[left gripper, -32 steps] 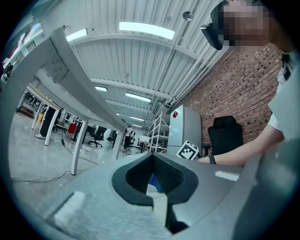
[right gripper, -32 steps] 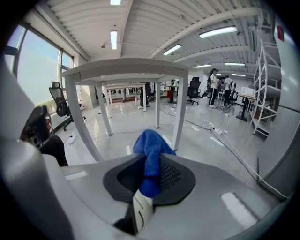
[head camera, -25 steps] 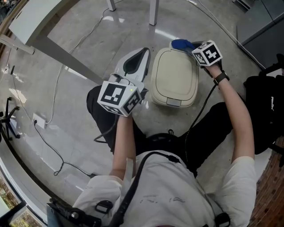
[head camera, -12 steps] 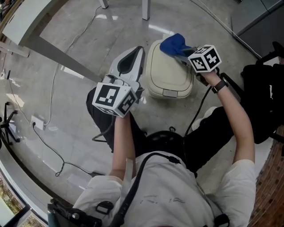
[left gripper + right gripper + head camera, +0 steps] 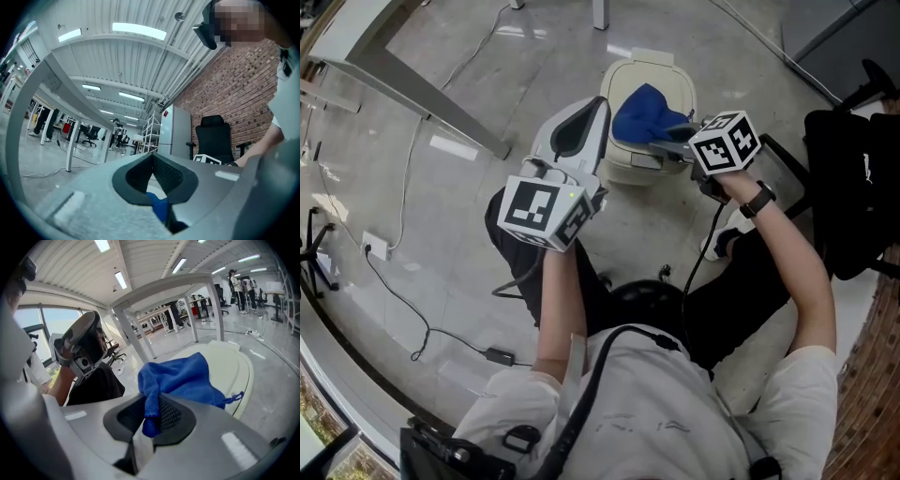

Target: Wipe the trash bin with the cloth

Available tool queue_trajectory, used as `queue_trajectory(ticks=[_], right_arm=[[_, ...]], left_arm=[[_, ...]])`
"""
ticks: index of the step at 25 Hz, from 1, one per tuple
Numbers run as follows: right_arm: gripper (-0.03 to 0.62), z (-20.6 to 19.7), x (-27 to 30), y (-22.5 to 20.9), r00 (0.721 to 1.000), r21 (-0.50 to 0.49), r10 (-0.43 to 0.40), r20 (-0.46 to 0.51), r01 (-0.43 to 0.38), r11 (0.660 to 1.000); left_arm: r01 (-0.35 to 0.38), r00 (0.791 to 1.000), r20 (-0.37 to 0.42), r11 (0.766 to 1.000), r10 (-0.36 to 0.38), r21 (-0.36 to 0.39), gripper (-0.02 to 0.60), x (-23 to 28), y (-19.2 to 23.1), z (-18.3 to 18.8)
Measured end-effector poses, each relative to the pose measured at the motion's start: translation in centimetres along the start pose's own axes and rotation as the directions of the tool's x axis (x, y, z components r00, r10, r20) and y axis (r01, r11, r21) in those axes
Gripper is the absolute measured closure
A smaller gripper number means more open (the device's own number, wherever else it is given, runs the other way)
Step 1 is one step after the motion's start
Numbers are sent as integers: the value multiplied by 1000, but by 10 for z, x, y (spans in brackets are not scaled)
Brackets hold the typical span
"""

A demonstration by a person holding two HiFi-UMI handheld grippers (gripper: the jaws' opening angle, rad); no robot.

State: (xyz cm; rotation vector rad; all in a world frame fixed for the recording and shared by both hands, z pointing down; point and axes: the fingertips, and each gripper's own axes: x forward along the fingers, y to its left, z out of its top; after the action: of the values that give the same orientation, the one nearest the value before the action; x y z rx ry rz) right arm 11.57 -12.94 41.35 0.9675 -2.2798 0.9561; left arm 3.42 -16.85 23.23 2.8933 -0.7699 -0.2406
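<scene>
A cream trash bin [image 5: 671, 81] stands on the floor in front of me, lid down. A blue cloth [image 5: 643, 112] lies bunched on the lid, and my right gripper [image 5: 667, 137] is shut on its edge, reaching in from the right. The right gripper view shows the cloth [image 5: 183, 378] pinched in the right gripper [image 5: 152, 412] and draped over the bin's lid [image 5: 236, 369]. My left gripper [image 5: 583, 131] hovers just left of the bin, pointing away from me, shut with nothing in it. Its own view shows the left gripper [image 5: 152, 174] with a bit of the blue cloth [image 5: 159, 205] beyond.
A grey table frame's leg [image 5: 422, 98] runs across the floor at the left. Cables [image 5: 398, 300] and a power adapter [image 5: 499, 356] trail over the grey floor. A black chair [image 5: 853, 141] stands at the right. My legs in black trousers sit close to the bin.
My right gripper has dragged the blue cloth from the lid's far right edge across onto the middle of the lid. The left gripper has stayed beside the bin.
</scene>
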Motion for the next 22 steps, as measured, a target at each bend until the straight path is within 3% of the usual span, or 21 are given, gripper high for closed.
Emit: queue_trajectory(ticks=[5, 8, 11, 15, 18, 22], right_arm=[[549, -42, -13, 34, 998, 119, 50, 36, -54, 991], [551, -59, -30, 64, 994, 126, 65, 87, -75, 989], [551, -72, -58, 96, 984, 87, 31, 175, -47, 995], [551, -94, -95, 141, 947, 58, -67, 313, 52, 997], [551, -112, -128, 169, 883, 68, -185, 431, 173, 983], [551, -125, -182, 217, 734, 106, -301, 609, 301, 948]], left_arm=[[25, 999, 38, 998, -22, -57, 581, -33, -49, -2], [37, 999, 34, 999, -36, -15, 581, -52, -86, 3], [31, 999, 17, 999, -31, 19, 581, -72, -124, 8], [-14, 1000, 14, 999, 14, 43, 581, -112, -167, 17], [-46, 999, 16, 994, 45, 102, 581, -138, -196, 19], [-86, 996, 14, 989, 84, 119, 581, -177, -237, 18]])
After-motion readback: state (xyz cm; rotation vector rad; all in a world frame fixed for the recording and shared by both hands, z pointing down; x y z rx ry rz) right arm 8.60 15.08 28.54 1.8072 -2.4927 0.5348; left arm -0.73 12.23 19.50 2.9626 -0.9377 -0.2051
